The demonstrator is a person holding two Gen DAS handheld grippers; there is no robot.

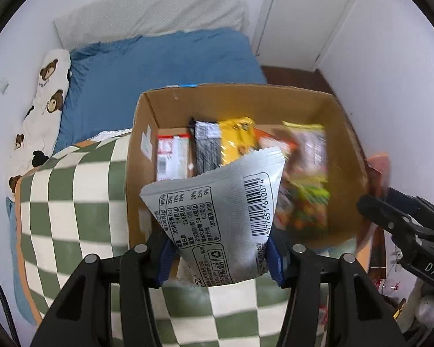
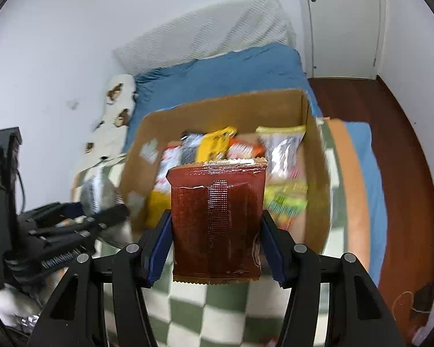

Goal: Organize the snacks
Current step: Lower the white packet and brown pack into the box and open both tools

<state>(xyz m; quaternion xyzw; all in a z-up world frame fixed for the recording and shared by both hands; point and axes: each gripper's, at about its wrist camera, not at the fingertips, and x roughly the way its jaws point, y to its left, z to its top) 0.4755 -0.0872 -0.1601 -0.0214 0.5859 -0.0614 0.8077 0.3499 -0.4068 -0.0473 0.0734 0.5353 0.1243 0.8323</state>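
An open cardboard box (image 1: pixel 147 133) stands on a green-and-white checked blanket (image 1: pixel 81 202) and holds several snack packs, among them a yellow pack (image 1: pixel 237 141) and a green-edged pack (image 1: pixel 306 179). My left gripper (image 1: pixel 221 253) is shut on a silver snack packet (image 1: pixel 220 217), barcode side up, at the box's near edge. My right gripper (image 2: pixel 217 245) is shut on a dark red snack packet (image 2: pixel 217 219) just in front of the box (image 2: pixel 315 156). The right gripper also shows in the left wrist view (image 1: pixel 390 211), the left gripper in the right wrist view (image 2: pixel 72 222).
The box sits on a bed with a blue sheet (image 1: pixel 165 60), a white pillow (image 1: pixel 153 11) and a bear-print pillow (image 1: pixel 40 115) along the left wall. A white door (image 2: pixel 344 23) and dark wood floor (image 2: pixel 402 173) lie to the right.
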